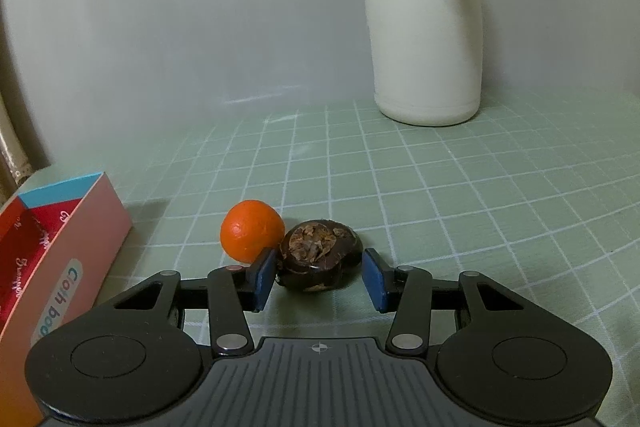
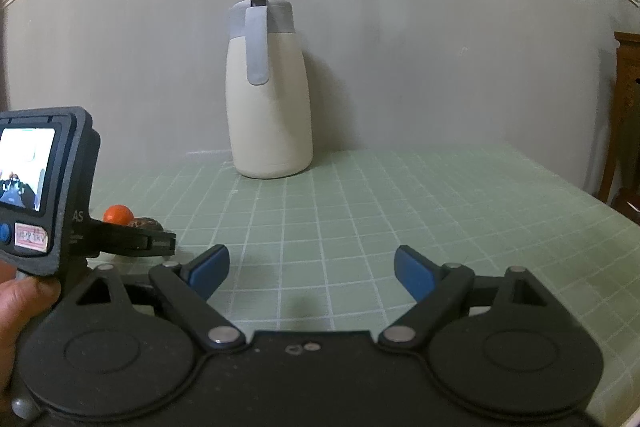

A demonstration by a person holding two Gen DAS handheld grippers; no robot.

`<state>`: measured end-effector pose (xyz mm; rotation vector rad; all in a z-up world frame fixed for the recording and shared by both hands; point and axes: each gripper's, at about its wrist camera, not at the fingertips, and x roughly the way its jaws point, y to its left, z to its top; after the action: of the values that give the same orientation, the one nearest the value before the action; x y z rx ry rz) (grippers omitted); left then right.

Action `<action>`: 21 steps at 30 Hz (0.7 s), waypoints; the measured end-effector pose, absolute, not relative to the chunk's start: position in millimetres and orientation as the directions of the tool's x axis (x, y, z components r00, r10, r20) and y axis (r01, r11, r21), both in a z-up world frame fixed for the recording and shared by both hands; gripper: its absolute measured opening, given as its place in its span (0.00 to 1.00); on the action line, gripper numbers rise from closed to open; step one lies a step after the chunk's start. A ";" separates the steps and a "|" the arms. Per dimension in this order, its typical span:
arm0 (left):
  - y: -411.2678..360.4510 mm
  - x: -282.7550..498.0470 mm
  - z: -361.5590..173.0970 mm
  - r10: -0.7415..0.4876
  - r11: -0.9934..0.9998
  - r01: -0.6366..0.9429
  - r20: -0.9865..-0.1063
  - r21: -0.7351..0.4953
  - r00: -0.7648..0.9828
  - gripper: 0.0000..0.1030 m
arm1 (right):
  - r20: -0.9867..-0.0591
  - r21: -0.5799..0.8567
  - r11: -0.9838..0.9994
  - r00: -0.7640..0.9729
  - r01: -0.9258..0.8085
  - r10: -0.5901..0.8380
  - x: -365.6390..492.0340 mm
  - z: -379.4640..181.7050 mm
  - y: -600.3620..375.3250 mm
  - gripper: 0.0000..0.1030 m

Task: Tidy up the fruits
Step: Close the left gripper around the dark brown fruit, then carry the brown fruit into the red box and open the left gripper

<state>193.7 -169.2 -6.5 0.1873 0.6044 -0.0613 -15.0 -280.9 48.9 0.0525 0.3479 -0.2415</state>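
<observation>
A pale green grid mat [image 1: 460,187] covers the table against a grey wall, with a cream thermos jug [image 1: 426,39] standing well beyond the fingers. The left gripper [image 1: 320,275] has its jaws apart around a dark brown fruit [image 1: 320,257]; one blue pad looks to be touching it, the other stands just clear. An orange [image 1: 251,235] sits touching the brown fruit, just past the near-side pad. A pink box [image 1: 60,267] lies off to that same side. The right gripper [image 2: 312,269] hangs open over bare mat. My worry: as the jaws close, that pad may nudge the orange and send it rolling, or the rounded fruit may squirt forward out of the grip.
</observation>
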 end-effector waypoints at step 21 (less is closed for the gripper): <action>-97.6 123.7 43.9 -0.055 0.987 0.120 -0.463 0.111 0.885 0.45 | -0.345 -0.032 0.973 0.912 0.227 -0.224 -6.2 49.1 -253.4 0.87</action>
<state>123.7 -97.6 43.9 0.1385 0.4766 -0.0913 -6.2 -253.4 49.1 0.0087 0.3543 -0.2326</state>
